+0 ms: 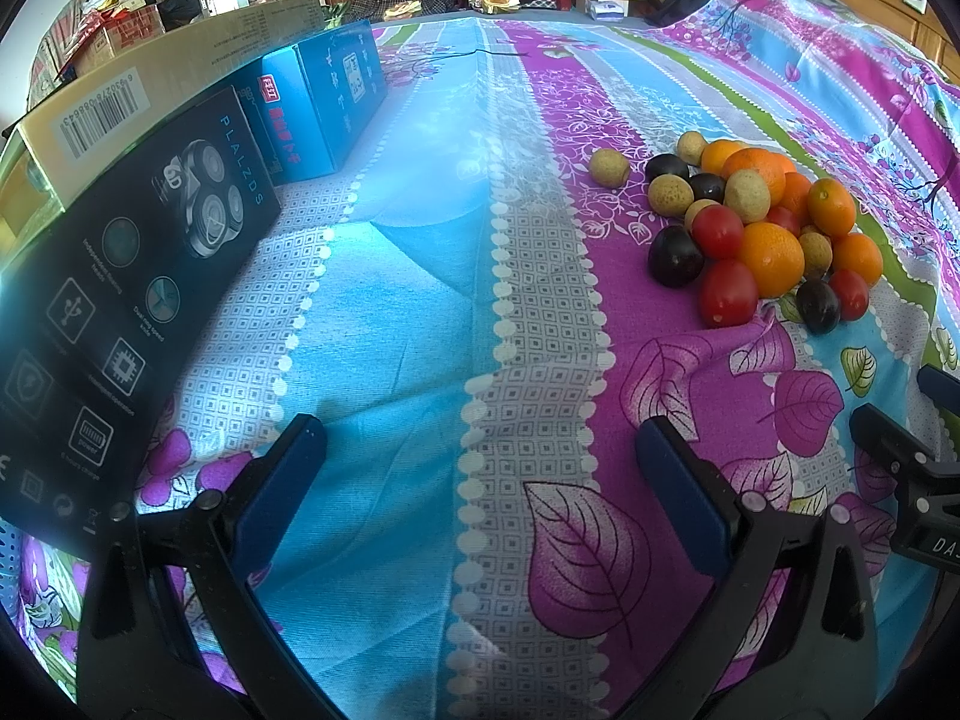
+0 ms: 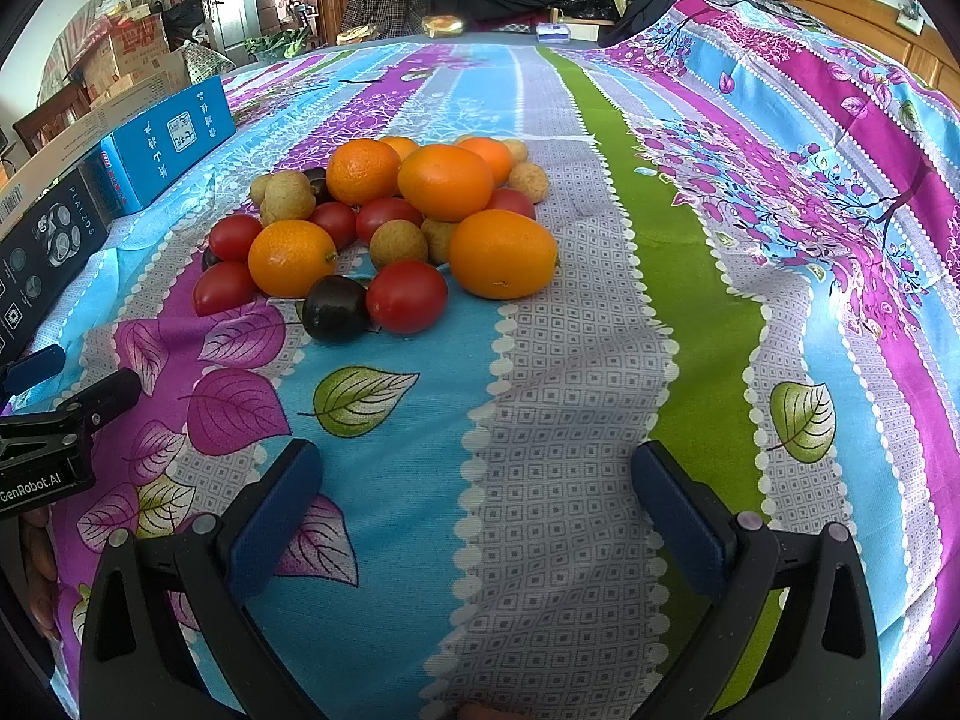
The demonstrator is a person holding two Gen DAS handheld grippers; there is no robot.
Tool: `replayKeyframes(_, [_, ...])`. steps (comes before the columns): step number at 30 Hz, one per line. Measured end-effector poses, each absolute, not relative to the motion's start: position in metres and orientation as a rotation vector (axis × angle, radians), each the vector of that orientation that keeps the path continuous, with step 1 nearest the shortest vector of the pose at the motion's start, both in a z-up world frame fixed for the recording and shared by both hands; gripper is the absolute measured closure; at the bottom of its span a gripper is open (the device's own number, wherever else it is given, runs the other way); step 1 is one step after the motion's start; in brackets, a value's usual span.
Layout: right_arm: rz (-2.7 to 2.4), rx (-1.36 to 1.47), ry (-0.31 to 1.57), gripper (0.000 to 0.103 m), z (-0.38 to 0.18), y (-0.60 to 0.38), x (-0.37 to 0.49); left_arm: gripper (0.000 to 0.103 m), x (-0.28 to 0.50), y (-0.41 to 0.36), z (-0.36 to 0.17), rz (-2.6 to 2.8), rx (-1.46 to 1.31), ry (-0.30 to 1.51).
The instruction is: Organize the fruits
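A heap of fruit (image 2: 384, 222) sits loose on the striped floral bedsheet (image 2: 570, 420) — in no bowl, tray or box. In the right wrist view it fills the upper-left centre of the frame: orange citrus (image 2: 503, 253), red cherry tomatoes (image 2: 407, 296), tan longan-like fruits (image 2: 398, 244) and dark plums (image 2: 335, 307), all touching one another. In the left wrist view the same heap lies at the right of the frame, with one tan fruit (image 1: 609, 167) lying just apart at its upper-left edge.

The only containers are three closed boxes along the left edge of the left wrist view: a black shaver box (image 1: 120, 300) at mid-left, a blue box (image 1: 324, 102) above it, and a long cardboard box (image 1: 150, 78) behind both. What they hold cannot be seen.

The left gripper (image 1: 480, 456) hovers at the bottom of its frame, fingers spread wide over bare blue and grey stripes, holding nothing. The right gripper (image 2: 477, 480) is likewise spread wide and holding nothing, low in its frame, with the fruit just ahead and to the upper left. Each gripper shows at the side edge of the other's view, so they sit near each other.
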State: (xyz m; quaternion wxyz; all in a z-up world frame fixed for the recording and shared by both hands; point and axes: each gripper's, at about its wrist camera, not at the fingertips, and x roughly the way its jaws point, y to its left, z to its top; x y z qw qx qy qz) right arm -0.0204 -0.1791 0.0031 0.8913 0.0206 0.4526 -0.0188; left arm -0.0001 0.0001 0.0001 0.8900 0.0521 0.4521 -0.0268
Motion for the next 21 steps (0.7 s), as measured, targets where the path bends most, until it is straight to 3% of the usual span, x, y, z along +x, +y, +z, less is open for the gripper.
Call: replayKeyframes(21, [-0.026, 0.04, 0.956, 0.0, 0.006, -0.1789, -0.0211, 0.0, 0.0008, 0.0024, 0.0073, -0.095, 0.099, 0.972])
